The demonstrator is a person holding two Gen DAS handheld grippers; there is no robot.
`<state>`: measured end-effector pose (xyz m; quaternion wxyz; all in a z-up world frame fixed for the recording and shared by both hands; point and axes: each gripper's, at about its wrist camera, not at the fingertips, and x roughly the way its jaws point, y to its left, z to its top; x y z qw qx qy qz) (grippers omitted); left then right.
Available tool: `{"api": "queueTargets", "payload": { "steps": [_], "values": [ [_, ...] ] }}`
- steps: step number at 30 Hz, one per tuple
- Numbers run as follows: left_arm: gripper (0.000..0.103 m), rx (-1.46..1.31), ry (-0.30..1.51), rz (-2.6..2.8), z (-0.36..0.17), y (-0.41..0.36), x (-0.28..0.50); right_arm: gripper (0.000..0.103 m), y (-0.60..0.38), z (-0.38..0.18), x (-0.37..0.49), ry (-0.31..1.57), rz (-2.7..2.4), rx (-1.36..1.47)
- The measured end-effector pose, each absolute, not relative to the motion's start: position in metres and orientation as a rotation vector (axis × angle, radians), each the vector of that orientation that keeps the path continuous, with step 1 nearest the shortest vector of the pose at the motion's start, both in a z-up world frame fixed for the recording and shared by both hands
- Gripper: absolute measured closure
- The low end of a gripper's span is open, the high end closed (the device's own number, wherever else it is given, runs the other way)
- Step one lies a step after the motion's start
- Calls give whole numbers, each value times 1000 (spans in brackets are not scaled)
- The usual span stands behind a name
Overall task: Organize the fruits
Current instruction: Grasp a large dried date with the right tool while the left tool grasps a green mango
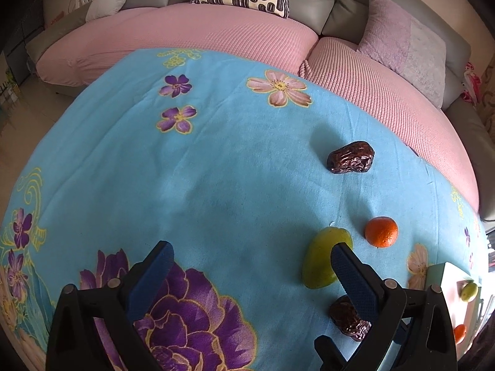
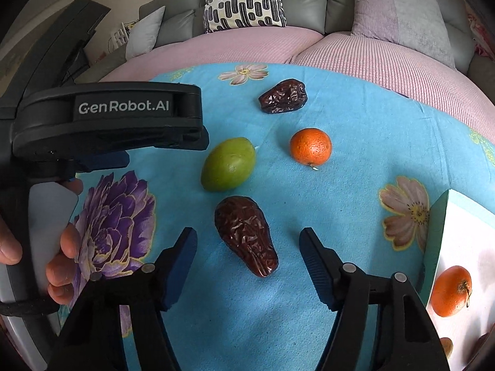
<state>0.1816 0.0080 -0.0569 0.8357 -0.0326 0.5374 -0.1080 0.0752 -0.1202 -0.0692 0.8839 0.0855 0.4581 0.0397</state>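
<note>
Four fruits lie loose on the blue flowered cloth in front of me: a near date, a green fruit just behind it, an orange mandarin to the right of that one, and a far date near the cloth's back edge. My right gripper stands wide open, and the near date lies between its fingers but is not touched by either one. My left gripper is wide open too and holds nothing; it hovers over the purple flower print, to the left of the fruits. At the right edge I see a white tray with a second mandarin already on it, so I judge this is where the fruits go.

I think the near date is light. Its skin is wrinkled and glossy, so it may be a little slippery, and I cannot tell if it is soft or a hard model. It is long and narrows toward me. I would take it across the wider middle part, not at the thin end, and close gently. The cloth looks soft, so the fingers can go low beside it.
</note>
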Motion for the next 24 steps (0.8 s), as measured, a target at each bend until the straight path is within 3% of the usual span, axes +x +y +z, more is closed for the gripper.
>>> {"api": "queueTargets", "payload": {
  "steps": [4,9,13,17,19,24],
  "values": [
    [0,-72,1147,-254,-58,2,179,47,-119,-69,74,956,84,176],
    [0,-82,1137,-279,-55,-2,177,66,-126,-68,73,954,86,215],
    [1,-101,1131,-287,-55,-1,177,67,-133,-67,70,964,84,254],
    [2,-104,1128,-301,-56,-4,176,74,-144,-60,63,958,71,280],
    [5,-99,1133,-316,-57,-10,175,74,-153,-53,58,949,56,292],
    [24,-81,1150,-356,-62,-24,172,74,-163,-49,50,943,43,296]
  ]
}}
